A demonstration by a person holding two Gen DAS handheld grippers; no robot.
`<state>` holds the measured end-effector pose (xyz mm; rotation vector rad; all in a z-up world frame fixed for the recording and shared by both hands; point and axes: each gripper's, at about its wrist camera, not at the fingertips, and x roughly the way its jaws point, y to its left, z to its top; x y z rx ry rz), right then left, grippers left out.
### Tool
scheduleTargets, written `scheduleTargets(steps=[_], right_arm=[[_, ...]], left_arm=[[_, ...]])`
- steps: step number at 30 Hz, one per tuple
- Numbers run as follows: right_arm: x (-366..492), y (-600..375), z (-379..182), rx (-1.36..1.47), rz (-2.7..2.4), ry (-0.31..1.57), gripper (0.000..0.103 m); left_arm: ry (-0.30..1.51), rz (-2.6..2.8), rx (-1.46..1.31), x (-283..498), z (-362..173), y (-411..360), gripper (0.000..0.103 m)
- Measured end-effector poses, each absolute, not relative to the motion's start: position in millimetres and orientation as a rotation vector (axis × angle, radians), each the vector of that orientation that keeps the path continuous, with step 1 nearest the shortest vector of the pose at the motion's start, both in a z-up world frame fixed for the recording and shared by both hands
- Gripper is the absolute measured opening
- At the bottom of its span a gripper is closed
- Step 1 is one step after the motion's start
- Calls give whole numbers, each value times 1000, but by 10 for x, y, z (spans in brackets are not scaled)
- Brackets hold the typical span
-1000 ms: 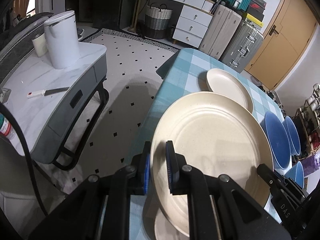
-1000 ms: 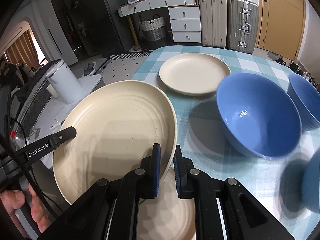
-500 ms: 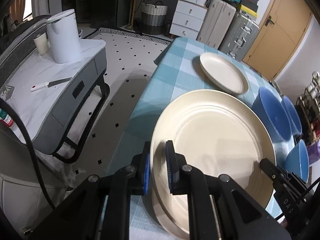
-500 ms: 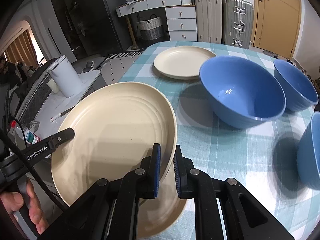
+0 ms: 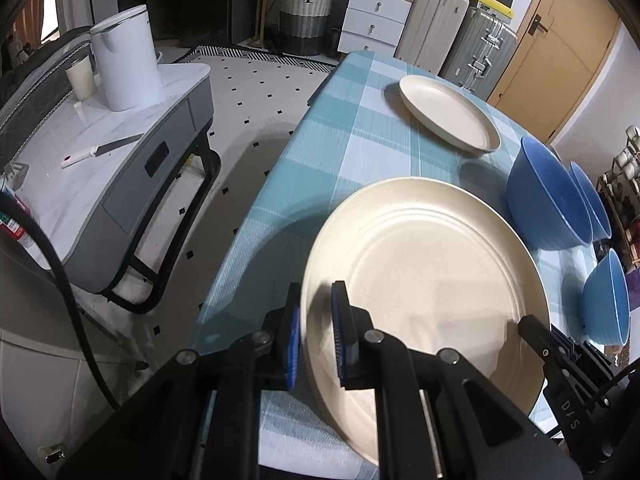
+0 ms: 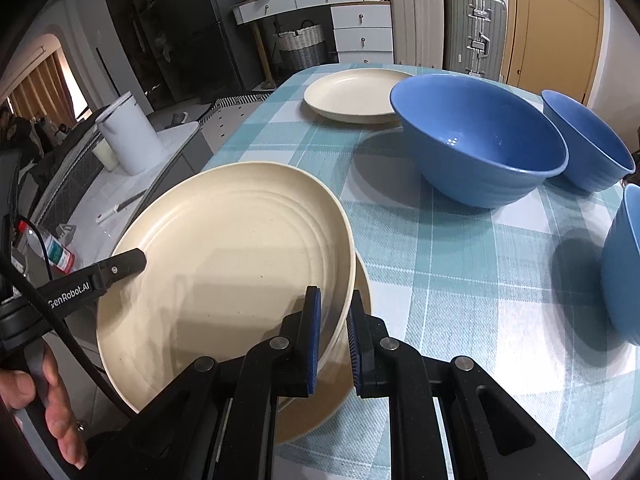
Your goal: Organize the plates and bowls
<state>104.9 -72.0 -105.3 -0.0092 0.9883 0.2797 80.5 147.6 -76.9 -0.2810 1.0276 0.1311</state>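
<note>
One cream plate (image 5: pixel 432 280), ridged, speckled, tilted

Both wrist views look steeply down, close, sharing one cream plate (image 5: pixel 432 280).

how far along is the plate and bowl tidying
Early. In hand: both hand-held grippers, left and right, are shut on the rim of a cream plate, held just above a second plate at the table's near edge. Left: a third plate sits alone at the far end, and three blue bowls stand separate, unstacked.
</note>
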Motion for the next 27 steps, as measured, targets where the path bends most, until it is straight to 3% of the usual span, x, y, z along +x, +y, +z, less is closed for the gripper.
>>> scheduleTargets(steps=[27], right_arm=[[863,-689,-1158,-197,251,932,12]], left_arm=[[1107,131,-206,760,-912,1331,8]])
